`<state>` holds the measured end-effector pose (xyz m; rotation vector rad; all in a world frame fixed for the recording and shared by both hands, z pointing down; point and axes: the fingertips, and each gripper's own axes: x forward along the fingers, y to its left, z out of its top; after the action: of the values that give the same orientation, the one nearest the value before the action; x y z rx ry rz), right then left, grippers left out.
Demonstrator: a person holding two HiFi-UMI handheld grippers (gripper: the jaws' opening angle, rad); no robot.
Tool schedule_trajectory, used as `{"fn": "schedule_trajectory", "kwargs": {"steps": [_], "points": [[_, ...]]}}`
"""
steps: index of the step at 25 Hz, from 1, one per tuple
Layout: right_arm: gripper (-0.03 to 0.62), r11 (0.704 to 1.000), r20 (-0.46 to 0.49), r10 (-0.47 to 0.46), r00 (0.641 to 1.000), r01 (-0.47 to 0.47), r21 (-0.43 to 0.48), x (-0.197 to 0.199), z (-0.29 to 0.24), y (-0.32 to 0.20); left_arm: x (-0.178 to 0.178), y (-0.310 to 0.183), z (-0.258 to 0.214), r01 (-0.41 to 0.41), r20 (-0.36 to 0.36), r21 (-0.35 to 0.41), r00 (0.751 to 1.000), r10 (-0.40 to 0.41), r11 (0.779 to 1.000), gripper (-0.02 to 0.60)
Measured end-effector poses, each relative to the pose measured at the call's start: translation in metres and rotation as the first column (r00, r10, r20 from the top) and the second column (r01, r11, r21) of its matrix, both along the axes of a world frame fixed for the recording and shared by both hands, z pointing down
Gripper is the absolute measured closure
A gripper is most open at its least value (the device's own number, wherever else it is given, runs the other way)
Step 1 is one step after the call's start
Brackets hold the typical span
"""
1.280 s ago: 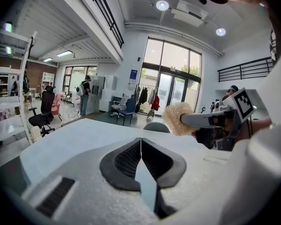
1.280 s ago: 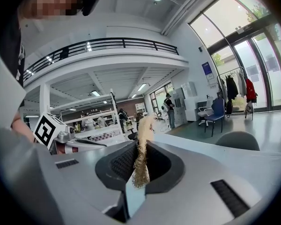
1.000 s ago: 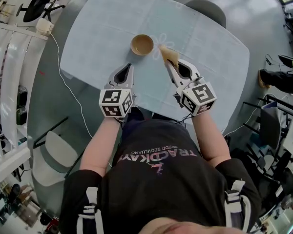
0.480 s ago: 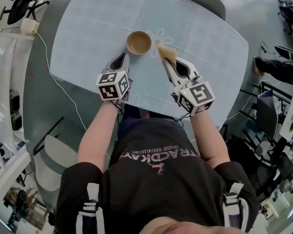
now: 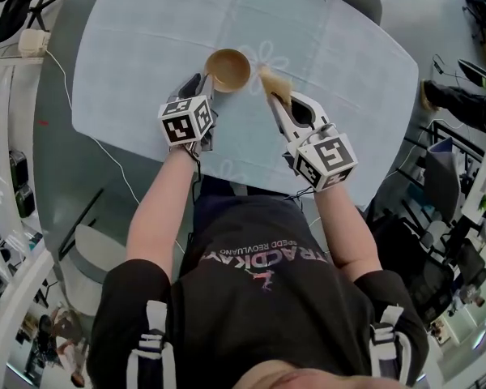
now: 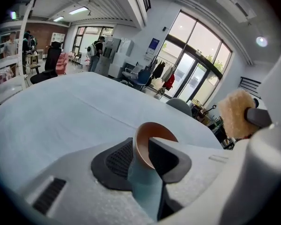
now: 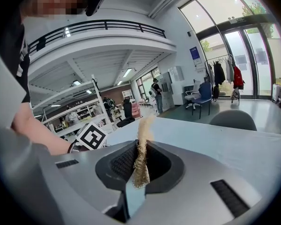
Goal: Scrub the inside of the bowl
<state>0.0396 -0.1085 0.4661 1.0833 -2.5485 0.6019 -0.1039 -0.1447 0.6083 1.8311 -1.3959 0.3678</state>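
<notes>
To do this well I'd pin the bowl [image 5: 228, 69] by its near rim, lift the scrub pad [image 5: 276, 87] over the lip and down inside. Then I'd work it round the wall with light pressure so the bowl doesn't skid on the table [image 5: 138, 39] (it looks light). The left gripper [image 6: 147, 146] has its jaws nearly together, clamping the bowl's near wall. The right gripper [image 7: 140, 165] is pinched tight on the pad, just right of the bowl and not yet inside.
</notes>
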Motion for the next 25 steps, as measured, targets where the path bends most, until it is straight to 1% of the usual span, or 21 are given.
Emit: {"fn": "schedule_trajectory", "kwargs": {"steps": [5,10,12,13,20,25], "points": [[0.562,1.000,-0.004,-0.004,1.000,0.003,-0.021,-0.005,0.009,-0.006,-0.002,-0.010,0.022,0.004,-0.005,-0.050,1.000,-0.004,0.999,0.471],[0.562,0.999,-0.009,-0.008,1.000,0.007,-0.035,-0.004,0.015,-0.011,0.001,-0.015,0.033,-0.005,-0.002,-0.078,1.000,0.005,0.997,0.475],[0.562,0.999,-0.011,-0.009,1.000,0.008,-0.037,-0.004,0.017,-0.011,0.002,-0.016,0.036,-0.004,0.007,-0.084,1.000,0.004,0.996,0.530],[0.562,0.999,-0.012,-0.010,1.000,0.009,-0.038,-0.004,0.018,-0.011,0.001,-0.016,0.036,-0.003,0.009,-0.084,1.000,0.004,0.996,0.541],[0.562,0.999,-0.005,-0.020,1.000,0.020,-0.044,-0.007,0.020,-0.011,0.005,-0.017,0.024,-0.013,0.021,-0.045,1.000,0.014,0.999,0.552],[0.562,0.998,-0.005,-0.037,0.999,0.037,-0.046,-0.014,0.020,-0.005,0.010,-0.010,0.003,-0.051,0.053,0.016,0.997,0.050,0.999,0.552]]}}
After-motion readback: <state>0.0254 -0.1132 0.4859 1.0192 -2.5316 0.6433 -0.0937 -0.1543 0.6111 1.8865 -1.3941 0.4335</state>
